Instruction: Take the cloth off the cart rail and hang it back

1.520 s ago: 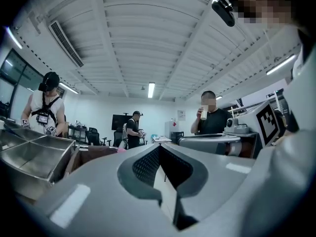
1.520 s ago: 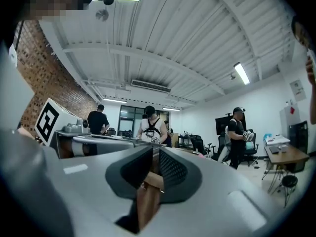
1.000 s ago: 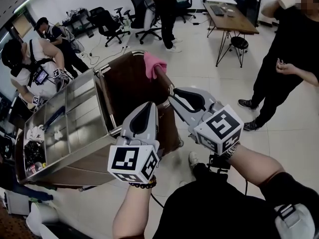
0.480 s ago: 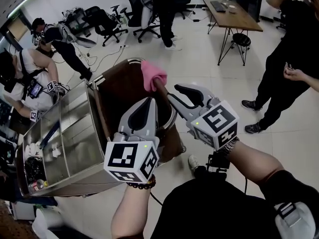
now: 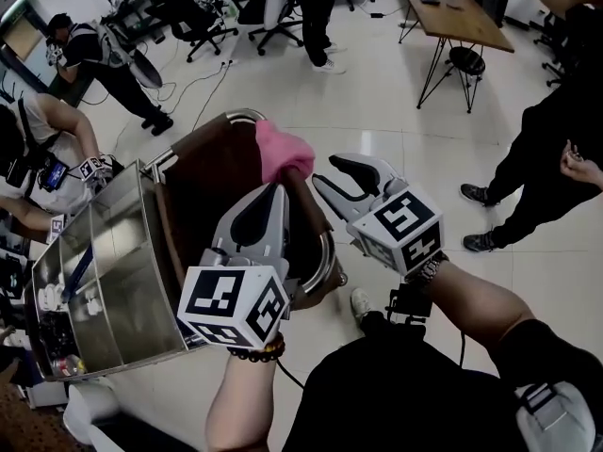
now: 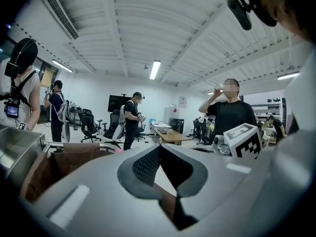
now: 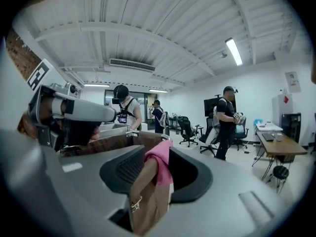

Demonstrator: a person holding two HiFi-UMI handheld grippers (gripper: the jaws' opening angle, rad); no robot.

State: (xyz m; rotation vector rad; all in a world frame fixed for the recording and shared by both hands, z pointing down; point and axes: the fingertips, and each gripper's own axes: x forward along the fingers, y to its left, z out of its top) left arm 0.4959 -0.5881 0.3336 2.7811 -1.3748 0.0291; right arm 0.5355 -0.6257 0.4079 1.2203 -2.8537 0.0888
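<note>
A pink cloth is draped over the chrome rail at the far end of a steel cart that carries a brown bag. My right gripper is level just right of the cloth, its jaws have just been opening and stand wide. In the right gripper view the cloth and the bag's edge show between and beyond the jaws; the pads do not press on it. My left gripper hovers over the bag beside the cloth, tips together, holding nothing.
A person in black stands at the right. Two people with headsets are at the cart's left side. A wooden desk and office chairs stand at the back. Tiled floor lies between them.
Both grippers have moved forward toward the pink cloth and a little lower. The right jaws have spread wider. The cloth still hangs on the rail.
</note>
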